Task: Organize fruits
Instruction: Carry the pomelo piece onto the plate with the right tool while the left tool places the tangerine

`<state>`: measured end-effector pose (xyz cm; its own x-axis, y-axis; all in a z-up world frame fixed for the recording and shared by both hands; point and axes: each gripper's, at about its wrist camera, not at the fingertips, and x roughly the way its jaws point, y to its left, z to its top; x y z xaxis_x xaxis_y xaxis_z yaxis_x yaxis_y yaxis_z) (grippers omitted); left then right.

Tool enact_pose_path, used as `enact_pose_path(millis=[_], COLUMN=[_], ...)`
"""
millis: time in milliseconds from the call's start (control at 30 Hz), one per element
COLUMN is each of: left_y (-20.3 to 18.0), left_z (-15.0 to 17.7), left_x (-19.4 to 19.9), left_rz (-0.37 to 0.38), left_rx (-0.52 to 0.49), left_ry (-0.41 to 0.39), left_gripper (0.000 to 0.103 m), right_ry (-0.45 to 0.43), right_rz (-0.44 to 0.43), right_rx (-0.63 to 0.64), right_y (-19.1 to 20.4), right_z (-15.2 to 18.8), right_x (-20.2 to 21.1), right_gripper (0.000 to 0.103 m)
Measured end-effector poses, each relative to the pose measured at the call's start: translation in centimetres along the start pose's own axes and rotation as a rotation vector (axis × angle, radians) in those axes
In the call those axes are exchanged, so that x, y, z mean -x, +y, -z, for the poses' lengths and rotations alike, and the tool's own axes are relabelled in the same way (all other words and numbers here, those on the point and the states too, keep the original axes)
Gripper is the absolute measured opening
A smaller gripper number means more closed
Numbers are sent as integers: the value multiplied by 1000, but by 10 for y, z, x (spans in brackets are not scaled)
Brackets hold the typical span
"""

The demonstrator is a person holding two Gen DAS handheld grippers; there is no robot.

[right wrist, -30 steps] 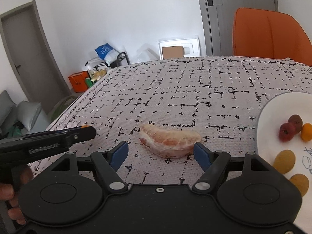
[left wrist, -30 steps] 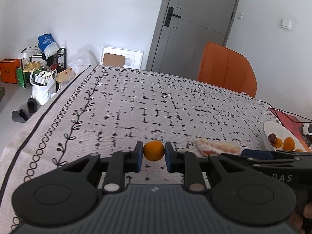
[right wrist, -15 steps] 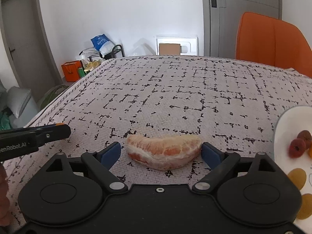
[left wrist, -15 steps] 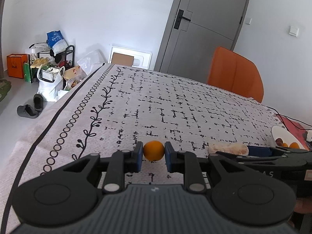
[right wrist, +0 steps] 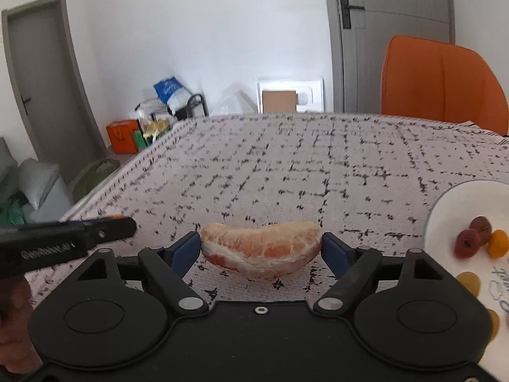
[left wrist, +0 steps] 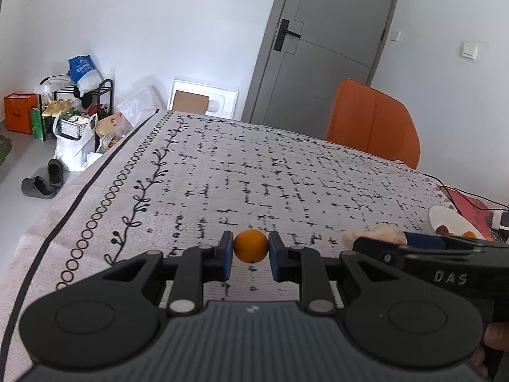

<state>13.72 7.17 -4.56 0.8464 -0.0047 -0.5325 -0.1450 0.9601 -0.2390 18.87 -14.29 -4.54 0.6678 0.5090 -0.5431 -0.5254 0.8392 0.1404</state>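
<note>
My left gripper (left wrist: 250, 251) is shut on a small orange fruit (left wrist: 250, 245) and holds it above the patterned tablecloth (left wrist: 270, 184). My right gripper (right wrist: 261, 250) is shut on a peeled pomelo segment (right wrist: 261, 251), with its blue pads touching both ends. The segment also shows in the left wrist view (left wrist: 375, 235), to the right of the left gripper. A white plate (right wrist: 445, 222) at the right holds several small red, orange and yellow fruits (right wrist: 470, 242); it also shows in the left wrist view (left wrist: 445, 219). The left gripper shows at the left of the right wrist view (right wrist: 95, 232).
An orange chair (left wrist: 372, 124) stands at the table's far side by a grey door (left wrist: 324, 38). A red item with cables (left wrist: 470, 203) lies at the right table edge. Bags, a rack and slippers (left wrist: 63, 127) sit on the floor to the left.
Both grippers have risen and drawn back slightly, each still holding its fruit. The right gripper has closed onto the pomelo segment's ends and lifted it.
</note>
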Motion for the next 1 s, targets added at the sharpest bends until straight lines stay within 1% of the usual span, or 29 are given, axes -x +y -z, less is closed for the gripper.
enact_pose_path(millis=[133, 467, 667, 1000], left_y=[-12, -55, -79, -102], left_z=[-1, 0, 1, 3], left_x=[-2, -3, -2, -5], left_rz=[21, 86, 123, 142], left_rx=[-15, -74, -111, -147], left_ry=[1, -1, -5, 5], left_gripper=[22, 22, 22, 22], right_ry=[-37, -105, -126, -152], right_rz=[1, 38, 68, 117], right_rx=[-18, -71, -98, -148], right_y=[-6, -37, -53, -82], right_z=[-2, 0, 6, 15], right_x=[16, 54, 67, 84], right_gripper=[79, 79, 79, 79])
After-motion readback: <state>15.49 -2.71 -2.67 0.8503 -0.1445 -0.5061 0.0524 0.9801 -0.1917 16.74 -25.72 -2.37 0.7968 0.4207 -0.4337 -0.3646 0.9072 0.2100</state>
